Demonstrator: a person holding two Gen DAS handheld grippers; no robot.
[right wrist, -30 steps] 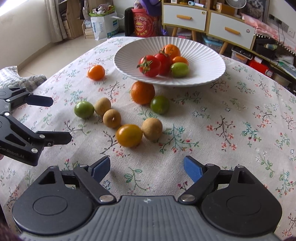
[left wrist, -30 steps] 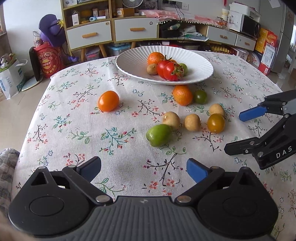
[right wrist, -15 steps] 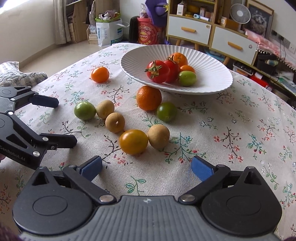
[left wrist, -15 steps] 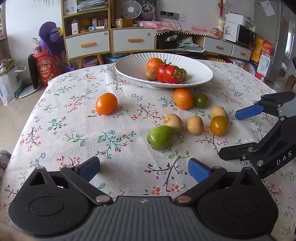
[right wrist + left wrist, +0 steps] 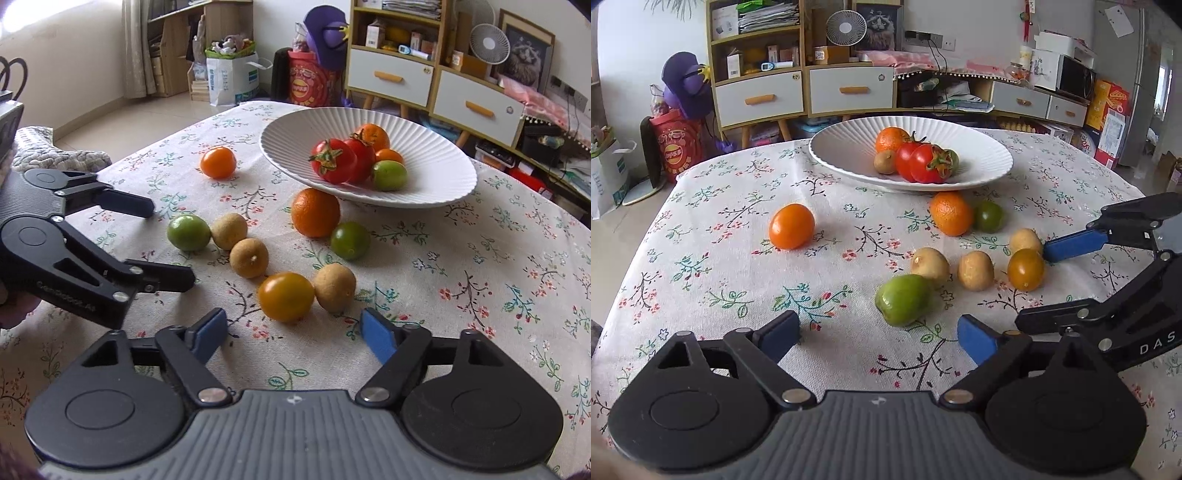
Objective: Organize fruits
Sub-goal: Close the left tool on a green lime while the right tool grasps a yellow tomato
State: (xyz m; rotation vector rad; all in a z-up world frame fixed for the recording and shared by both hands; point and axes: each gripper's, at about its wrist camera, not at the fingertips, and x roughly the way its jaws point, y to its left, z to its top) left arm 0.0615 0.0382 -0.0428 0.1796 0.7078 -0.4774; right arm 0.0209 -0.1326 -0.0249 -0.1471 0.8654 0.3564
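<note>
fruits are split between a white ribbed plate [image 5: 436,184], which sits in the upper middle of the right wrist view, and the floral tablecloth [image 5: 480,280] below it. the plate looks like the collecting spot, so the fruit lying loose on the cloth seems to be what is left to move.

on the plate i count two red tomatoes [image 5: 332,166] with green stems, one orange [image 5: 375,136] at the back, a smaller orange fruit partly hidden, one light green fruit [image 5: 388,175], and, in the left wrist view, one small brown fruit [image 5: 885,161]. that makes about six, bunched together in the plate's hollow.

on the cloth there are eight: one big orange [image 5: 316,212] just under the plate's edge, one orange tomato [image 5: 218,162] alone at upper left, one yellow-orange tomato [image 5: 286,296], one dark green fruit [image 5: 350,240], one light green fruit [image 5: 188,232], and three small tan round fruits [image 5: 249,257].

the right gripper [image 5: 293,332] hangs low with its jaws spread wide and empty, lined up on the yellow-orange tomato, probably its next pick. the left gripper [image 5: 877,336] is likewise spread and empty, aimed at the light green fruit [image 5: 904,300] nearest it.
</note>
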